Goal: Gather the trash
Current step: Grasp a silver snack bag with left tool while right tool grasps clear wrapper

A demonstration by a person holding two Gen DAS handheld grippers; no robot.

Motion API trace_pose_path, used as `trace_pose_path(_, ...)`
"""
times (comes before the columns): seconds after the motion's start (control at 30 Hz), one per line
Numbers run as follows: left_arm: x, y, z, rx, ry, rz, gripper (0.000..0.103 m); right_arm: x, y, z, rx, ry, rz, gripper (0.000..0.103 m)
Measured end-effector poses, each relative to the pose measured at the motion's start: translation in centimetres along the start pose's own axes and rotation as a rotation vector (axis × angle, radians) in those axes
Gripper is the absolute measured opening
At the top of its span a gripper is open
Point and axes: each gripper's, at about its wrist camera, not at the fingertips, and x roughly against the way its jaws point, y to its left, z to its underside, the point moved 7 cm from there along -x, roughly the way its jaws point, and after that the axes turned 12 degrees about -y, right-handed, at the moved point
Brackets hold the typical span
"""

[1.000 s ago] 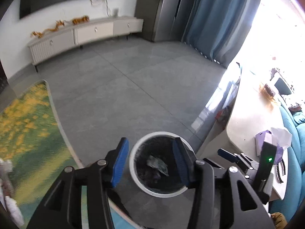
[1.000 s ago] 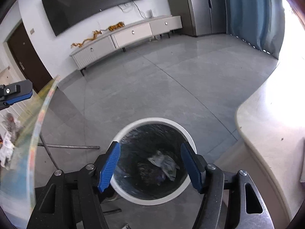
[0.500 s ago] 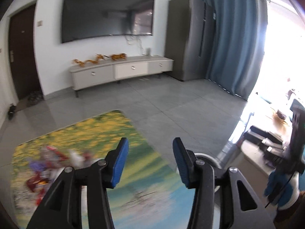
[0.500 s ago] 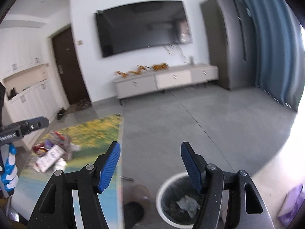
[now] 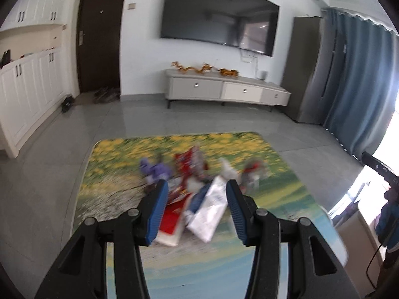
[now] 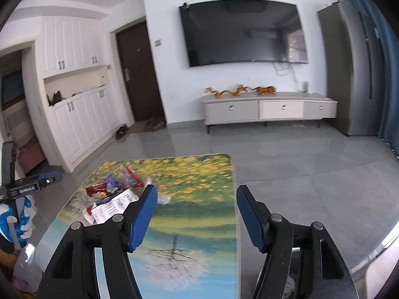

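Two grippers face a low glass-topped table [image 5: 286,194] printed with yellow flowers and a blue-green landscape; the trash [image 5: 197,189] lies in a loose heap on the half of the top farther from the cameras, blurred in the left wrist view. Within that heap a white packet [image 5: 212,206] lies nearest, a red wrapper [image 5: 172,214] sits just to its left, a purple crumpled piece [image 5: 154,169] lies farther back, and a red and white snack bag [image 5: 187,162] rests behind them; smaller scraps beside these are too smeared to name. The left gripper [image 5: 197,206] hovers over the near part of the table with its blue pads [image 5: 158,206] set wide apart, nothing between them; the heap shows through the gap but is not touched. The right gripper [image 6: 197,216] hangs over the table's right portion, its jaws likewise spread wide and empty; in its view the trash [image 6: 114,194] lies off to the left of its left finger, apart from it. At the left edge of that view a hand in a blue and white glove [image 6: 15,221] carries the other tool. Beyond the table stretch grey floor tiles [image 6: 299,164], a white media cabinet [image 6: 269,109] bearing golden dragon figures [image 6: 239,91], a wall-mounted television [image 6: 244,32], a dark door [image 5: 98,42] and blue curtains [image 5: 359,84].
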Motion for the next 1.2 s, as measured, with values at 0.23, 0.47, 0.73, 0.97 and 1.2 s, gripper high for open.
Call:
trace_pose_path(0.23, -2.6, 1.5, 2.5, 0.005, 0.058, 0.021, 0.046, -6.3, 4.7, 2.8, 0.013, 0.113, -0.118, 0.064)
trace_pose_path(0.47, -7.6, 1.9, 4.1, -0.017, 0.134, 0.033, 0.046, -13.0, 6.6, 5.2, 0.031, 0.202, -0.165, 0.064)
trace_pose_path(0.73, -10.9, 2.1, 5.2, -0.038, 0.177, 0.037, 0.043, -19.1, 6.6, 7.9, 0.006, 0.295, -0.177, 0.06)
trace_pose_path(0.97, -11.9, 2.1, 5.3, -0.022, 0.19, 0.053, 0.025, -21.5, 6.8, 9.1, -0.037, 0.341, -0.22, 0.04)
trace_pose_path(1.2, -11.3, 2.5, 4.7, 0.051, 0.164, 0.085, 0.0, -20.7, 7.7, 8.8, -0.022, 0.332, -0.247, 0.011)
